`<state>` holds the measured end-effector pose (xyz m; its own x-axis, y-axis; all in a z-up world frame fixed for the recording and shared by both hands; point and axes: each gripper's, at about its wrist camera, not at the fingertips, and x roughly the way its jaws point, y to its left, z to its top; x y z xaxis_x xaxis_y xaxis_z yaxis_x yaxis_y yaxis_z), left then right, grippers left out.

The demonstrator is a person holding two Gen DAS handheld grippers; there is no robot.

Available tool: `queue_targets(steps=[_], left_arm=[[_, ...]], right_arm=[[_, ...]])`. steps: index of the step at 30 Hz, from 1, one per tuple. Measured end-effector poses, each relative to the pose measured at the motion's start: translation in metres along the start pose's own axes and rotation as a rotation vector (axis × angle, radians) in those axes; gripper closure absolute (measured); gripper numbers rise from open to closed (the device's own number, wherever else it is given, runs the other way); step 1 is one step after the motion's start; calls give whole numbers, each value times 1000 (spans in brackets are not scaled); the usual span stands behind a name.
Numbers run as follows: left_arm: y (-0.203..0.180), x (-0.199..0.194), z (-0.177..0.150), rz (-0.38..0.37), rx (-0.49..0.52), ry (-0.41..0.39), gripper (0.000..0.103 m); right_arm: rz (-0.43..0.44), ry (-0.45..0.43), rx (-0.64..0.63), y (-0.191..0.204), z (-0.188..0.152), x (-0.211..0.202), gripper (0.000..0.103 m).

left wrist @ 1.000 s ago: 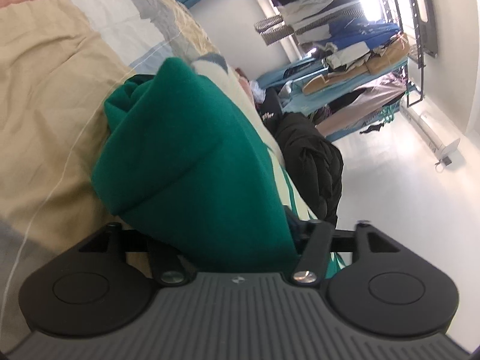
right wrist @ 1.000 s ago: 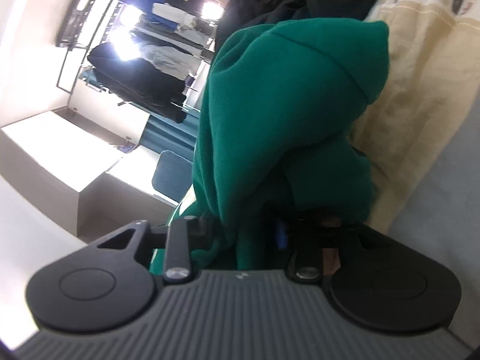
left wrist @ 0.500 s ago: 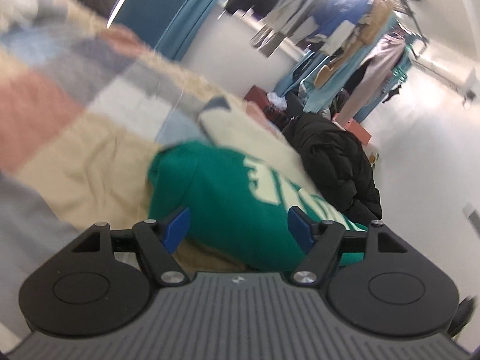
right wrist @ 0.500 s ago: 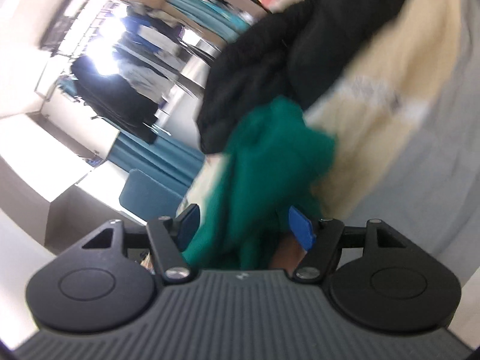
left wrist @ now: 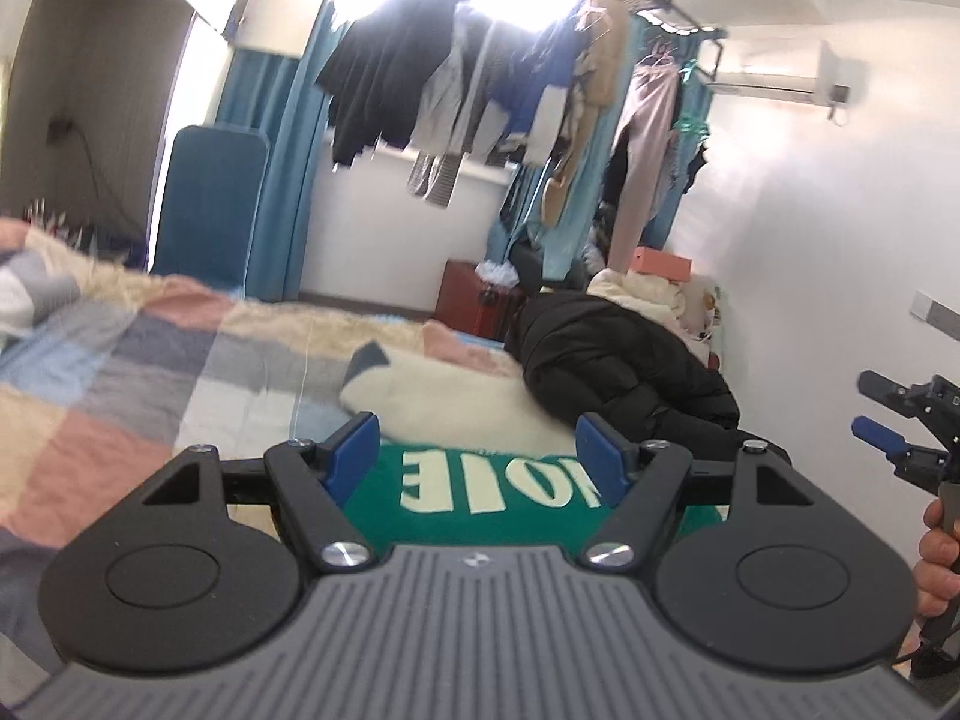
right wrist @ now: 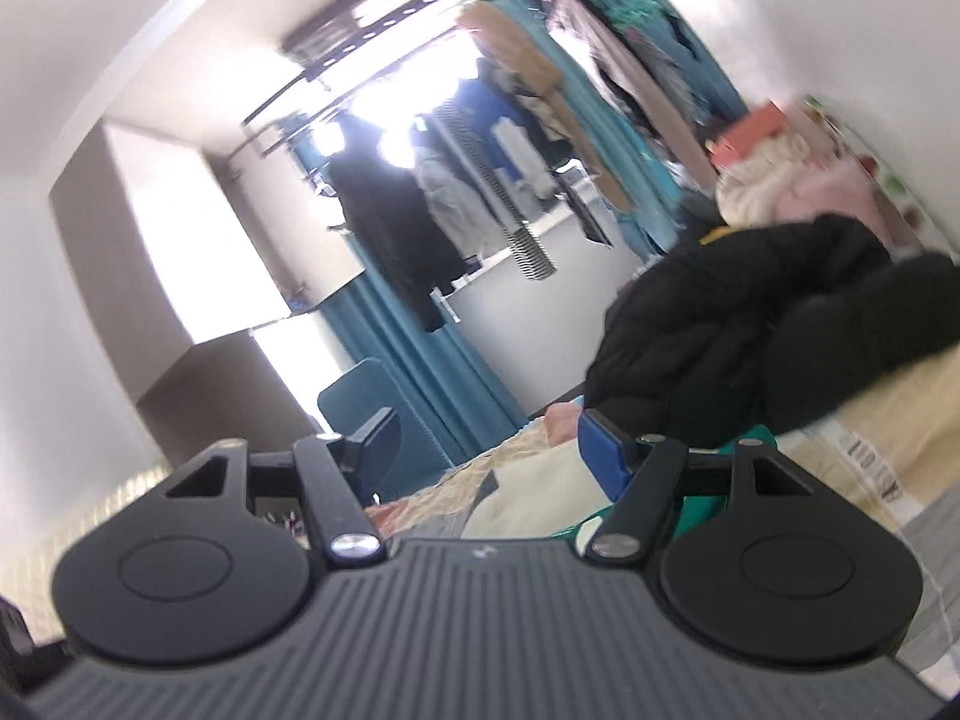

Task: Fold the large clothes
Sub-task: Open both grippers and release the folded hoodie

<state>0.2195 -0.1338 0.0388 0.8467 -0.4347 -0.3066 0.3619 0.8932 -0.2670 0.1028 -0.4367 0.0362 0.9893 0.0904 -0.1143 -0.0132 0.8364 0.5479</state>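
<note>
We hold the left gripper (left wrist: pixel 480 456) spread wide above the green sweatshirt (left wrist: pixel 480 489) (cream lettering), right gripper (right wrist: pixel 489 450) likewise apart, empty.

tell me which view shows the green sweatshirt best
Left wrist view: the green sweatshirt lies flat with its cream lettering readable. The right wrist view catches only a green sliver behind the claw.

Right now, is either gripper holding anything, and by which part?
Nothing is held. The left gripper and right gripper are open, above the green sweatshirt on the bed.
</note>
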Motion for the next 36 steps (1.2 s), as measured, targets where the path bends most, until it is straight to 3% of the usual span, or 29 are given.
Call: queue_targets(steps=[9, 18, 36], left_arm=[[-19, -60, -12, -10, 40, -30, 25], [-25, -85, -43, 33, 98, -18, 25], [-9, -54, -93, 95, 114, 60, 24]], right_arm=[[21, 52, -133, 47, -27, -32, 34], [3, 145, -236, 71, -64, -40, 34], [-75, 264, -354, 78, -118, -44, 34]])
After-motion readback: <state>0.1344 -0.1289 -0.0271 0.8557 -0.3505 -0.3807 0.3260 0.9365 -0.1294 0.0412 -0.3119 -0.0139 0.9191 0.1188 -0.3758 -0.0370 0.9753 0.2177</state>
